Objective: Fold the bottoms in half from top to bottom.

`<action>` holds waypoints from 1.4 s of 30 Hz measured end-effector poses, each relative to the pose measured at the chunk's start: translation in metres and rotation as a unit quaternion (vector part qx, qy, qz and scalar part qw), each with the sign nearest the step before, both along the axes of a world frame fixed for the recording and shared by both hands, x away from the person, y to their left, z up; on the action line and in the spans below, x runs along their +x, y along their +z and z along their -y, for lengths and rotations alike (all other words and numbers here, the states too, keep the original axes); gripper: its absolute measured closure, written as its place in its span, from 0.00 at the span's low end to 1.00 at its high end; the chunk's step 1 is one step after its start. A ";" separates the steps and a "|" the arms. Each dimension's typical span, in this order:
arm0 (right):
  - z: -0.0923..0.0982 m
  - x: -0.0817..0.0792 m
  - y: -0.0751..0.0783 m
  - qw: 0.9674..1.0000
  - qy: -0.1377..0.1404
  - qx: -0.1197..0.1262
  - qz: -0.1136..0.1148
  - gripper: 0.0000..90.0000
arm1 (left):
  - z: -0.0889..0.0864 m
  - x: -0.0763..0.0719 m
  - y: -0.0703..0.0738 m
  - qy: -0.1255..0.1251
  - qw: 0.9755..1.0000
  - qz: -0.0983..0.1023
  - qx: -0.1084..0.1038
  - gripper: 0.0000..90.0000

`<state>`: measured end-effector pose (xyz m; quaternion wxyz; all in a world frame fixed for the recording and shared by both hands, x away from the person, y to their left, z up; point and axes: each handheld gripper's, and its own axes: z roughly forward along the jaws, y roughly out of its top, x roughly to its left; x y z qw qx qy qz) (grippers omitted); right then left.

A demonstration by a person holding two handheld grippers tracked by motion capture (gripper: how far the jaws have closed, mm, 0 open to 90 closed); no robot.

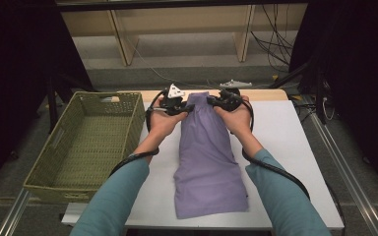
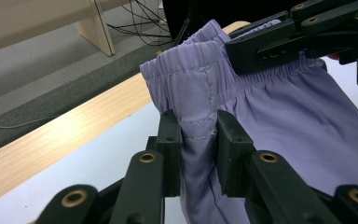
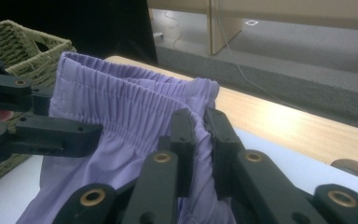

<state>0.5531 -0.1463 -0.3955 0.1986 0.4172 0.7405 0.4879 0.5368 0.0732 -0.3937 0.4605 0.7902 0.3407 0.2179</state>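
Plain lilac shorts (image 1: 207, 162), olive-green woven basket (image 1: 86, 142), white table (image 1: 295, 147), black grippers, teal sleeves (image 1: 110, 201)

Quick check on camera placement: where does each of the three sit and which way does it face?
High view: above the person's side, looking forward and down on the white table; both forearms, left gripper and right gripper show.
Left gripper view: rides the left gripper, looks along its jaws at the purple shorts; the right gripper crosses the top.
Right gripper view: rides the right gripper, facing the green basket.
Shared: both gripper views show the elastic waistband.
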 end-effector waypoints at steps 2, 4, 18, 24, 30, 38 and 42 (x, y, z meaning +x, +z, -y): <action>0.000 0.000 0.002 1.000 -0.001 -0.001 0.002 0.92 | 0.000 0.000 0.002 -0.001 1.000 0.002 -0.001 0.81; 0.000 0.000 0.004 1.000 -0.002 -0.002 0.005 0.92 | 0.001 0.000 0.004 0.000 1.000 0.005 -0.001 0.81; 0.002 0.001 0.011 1.000 -0.005 0.001 0.020 0.92 | 0.003 0.002 0.012 -0.001 1.000 0.013 0.003 0.81; 0.004 0.001 0.015 1.000 -0.007 0.003 0.026 0.92 | 0.004 0.004 0.016 -0.006 1.000 0.020 0.001 0.82; 0.004 0.001 0.020 0.999 -0.009 0.005 0.034 0.92 | 0.005 0.004 0.021 -0.004 1.000 0.026 0.000 0.82; 0.004 0.001 0.023 0.999 -0.009 0.005 0.039 0.92 | 0.005 0.005 0.023 -0.002 1.000 0.028 -0.006 0.82; 0.004 0.001 0.025 0.999 -0.009 0.005 0.042 0.92 | 0.004 0.005 0.025 -0.003 0.999 0.032 -0.003 0.82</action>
